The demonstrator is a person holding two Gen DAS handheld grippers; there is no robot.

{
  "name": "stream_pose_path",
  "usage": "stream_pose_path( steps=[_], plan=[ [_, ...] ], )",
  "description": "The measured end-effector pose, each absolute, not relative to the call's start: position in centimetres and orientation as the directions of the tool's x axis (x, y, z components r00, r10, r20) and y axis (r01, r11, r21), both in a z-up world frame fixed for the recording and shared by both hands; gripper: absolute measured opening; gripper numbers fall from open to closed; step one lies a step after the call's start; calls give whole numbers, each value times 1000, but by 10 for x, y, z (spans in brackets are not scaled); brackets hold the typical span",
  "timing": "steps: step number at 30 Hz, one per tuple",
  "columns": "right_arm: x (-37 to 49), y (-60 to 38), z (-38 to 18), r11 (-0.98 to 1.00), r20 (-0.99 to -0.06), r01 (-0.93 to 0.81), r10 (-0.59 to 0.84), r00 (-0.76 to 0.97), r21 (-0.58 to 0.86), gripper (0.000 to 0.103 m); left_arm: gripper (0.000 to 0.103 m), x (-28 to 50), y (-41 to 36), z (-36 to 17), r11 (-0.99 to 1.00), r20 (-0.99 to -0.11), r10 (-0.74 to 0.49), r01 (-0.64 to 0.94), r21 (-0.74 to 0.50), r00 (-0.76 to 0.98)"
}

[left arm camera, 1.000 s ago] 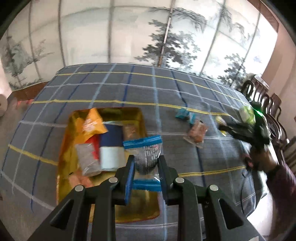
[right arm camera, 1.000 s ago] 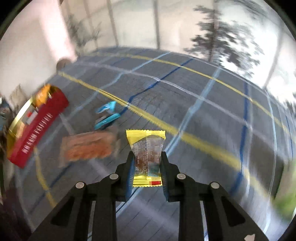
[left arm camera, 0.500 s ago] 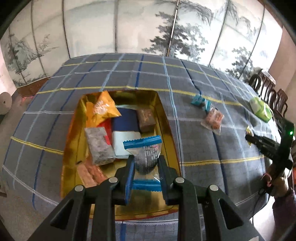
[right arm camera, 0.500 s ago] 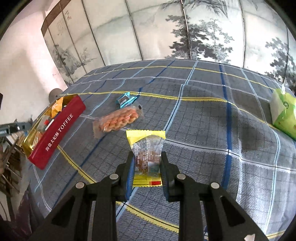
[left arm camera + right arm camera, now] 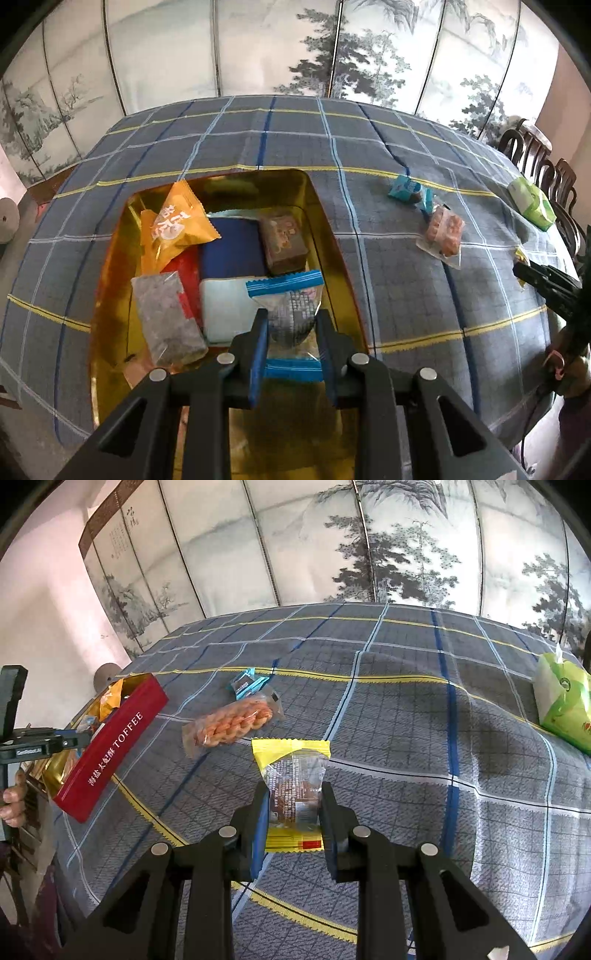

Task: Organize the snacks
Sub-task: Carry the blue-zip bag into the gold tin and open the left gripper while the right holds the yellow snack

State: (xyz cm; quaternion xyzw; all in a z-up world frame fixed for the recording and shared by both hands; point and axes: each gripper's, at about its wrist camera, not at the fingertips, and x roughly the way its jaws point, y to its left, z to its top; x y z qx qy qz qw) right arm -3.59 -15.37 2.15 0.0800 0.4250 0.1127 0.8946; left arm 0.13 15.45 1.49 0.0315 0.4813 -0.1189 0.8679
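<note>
My left gripper [image 5: 291,321] is shut on a blue-edged clear snack packet [image 5: 290,302] and holds it above the gold-lined tin [image 5: 110,280], which holds several snacks, among them an orange packet [image 5: 177,225]. My right gripper [image 5: 293,794] is shut on a yellow-edged clear snack packet [image 5: 293,775] above the plaid tablecloth. The tin shows as a red TOFFEE box [image 5: 110,753] at the left of the right wrist view. A packet of orange twists [image 5: 232,722] and a small blue packet [image 5: 247,685] lie on the cloth between the tin and my right gripper.
A green tissue pack [image 5: 565,701] lies at the table's right side; it also shows in the left wrist view [image 5: 532,203]. Dark wooden chairs [image 5: 543,162] stand along the far right edge. A painted folding screen [image 5: 295,55] stands behind the table.
My left gripper has moved closer over the tin with its packet. My right gripper has steadied and drawn slightly toward the twists and the tin, still holding the yellow packet.
</note>
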Motion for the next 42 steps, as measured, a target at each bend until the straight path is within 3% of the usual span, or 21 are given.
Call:
stream_pose_path(
  steps=[9, 15, 31, 33, 42],
  plan=[
    [-35, -154, 21, 962, -744, -130, 267, 613, 238, 23, 26, 8, 146, 13, 968, -838, -157, 248, -27, 522],
    [-34, -156, 21, 962, -745, -128, 267, 612, 240, 23, 33, 5, 142, 14, 967, -833, -137, 253, 4, 536],
    [-34, -153, 18, 967, -758, -131, 253, 601, 219, 23, 40, -43, 171, 32, 990, -788, -58, 138, 34, 613],
    [-36, -149, 19, 965, -757, -136, 261, 600, 224, 23, 46, -49, 172, 33, 991, -785, -47, 128, 41, 618],
    [-38, -104, 37, 940, -735, -228, 339, 587, 252, 23, 46, -66, 178, 38, 992, -777, -4, 101, 76, 629]
  ],
)
